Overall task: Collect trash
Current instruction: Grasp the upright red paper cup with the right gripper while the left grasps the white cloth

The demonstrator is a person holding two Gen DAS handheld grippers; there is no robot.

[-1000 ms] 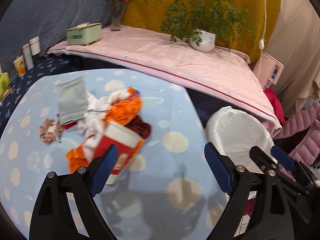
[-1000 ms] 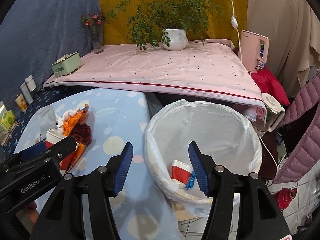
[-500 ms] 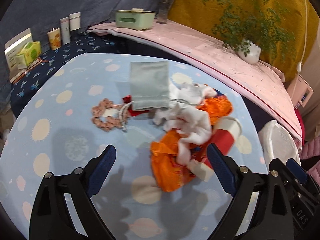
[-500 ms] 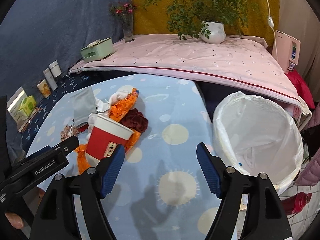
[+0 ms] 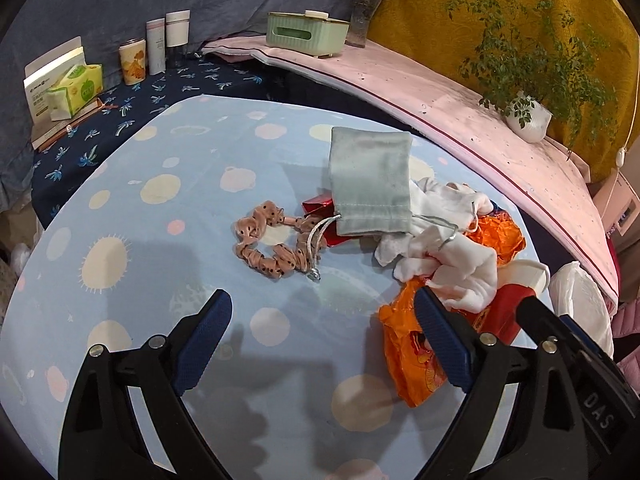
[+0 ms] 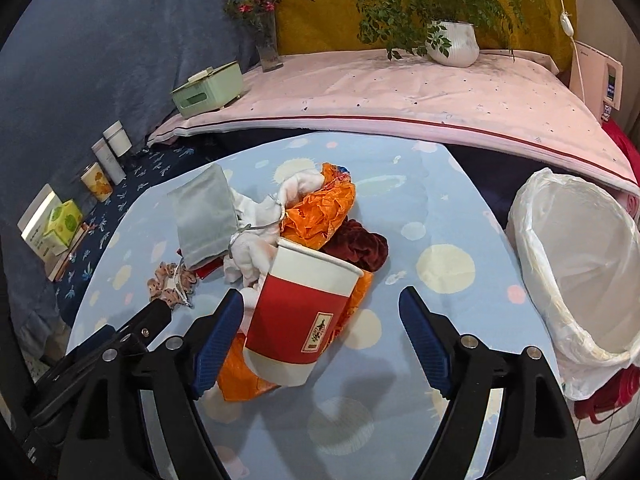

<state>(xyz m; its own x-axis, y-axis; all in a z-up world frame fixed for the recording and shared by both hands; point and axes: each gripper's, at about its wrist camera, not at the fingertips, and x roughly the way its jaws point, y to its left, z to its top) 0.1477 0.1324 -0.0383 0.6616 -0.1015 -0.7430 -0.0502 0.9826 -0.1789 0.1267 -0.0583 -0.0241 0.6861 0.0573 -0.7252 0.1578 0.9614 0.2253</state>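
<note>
A pile of trash lies on the blue dotted table (image 6: pixel 420 200): a red and white paper cup (image 6: pixel 304 312), an orange plastic wrapper (image 6: pixel 320 212), white crumpled cloth (image 5: pixel 452 256), a grey pouch (image 5: pixel 372 180) and a dark red scrunchie (image 6: pixel 356 244). My right gripper (image 6: pixel 320 340) hangs over the cup, its jaws opening, the cup between them nearer the left finger, no pad pressing it. My left gripper (image 5: pixel 320 344) is open above bare tablecloth, left of the orange wrapper (image 5: pixel 408 356). A white-lined bin (image 6: pixel 580 264) stands off the table's right edge.
A pink spotted scrunchie (image 5: pixel 272 244) lies left of the pouch. Behind the table a pink-covered shelf (image 6: pixel 400 92) carries a green box (image 6: pixel 208 90), a flower vase (image 6: pixel 266 46) and a potted plant (image 6: pixel 452 42). Cartons and tubes (image 5: pixel 120 68) line the far left.
Both grippers swung left from the bin toward the trash pile. The right one left the bin opening and now frames the paper cup with wider jaws. The left now faces the scrunchie and pouch.
</note>
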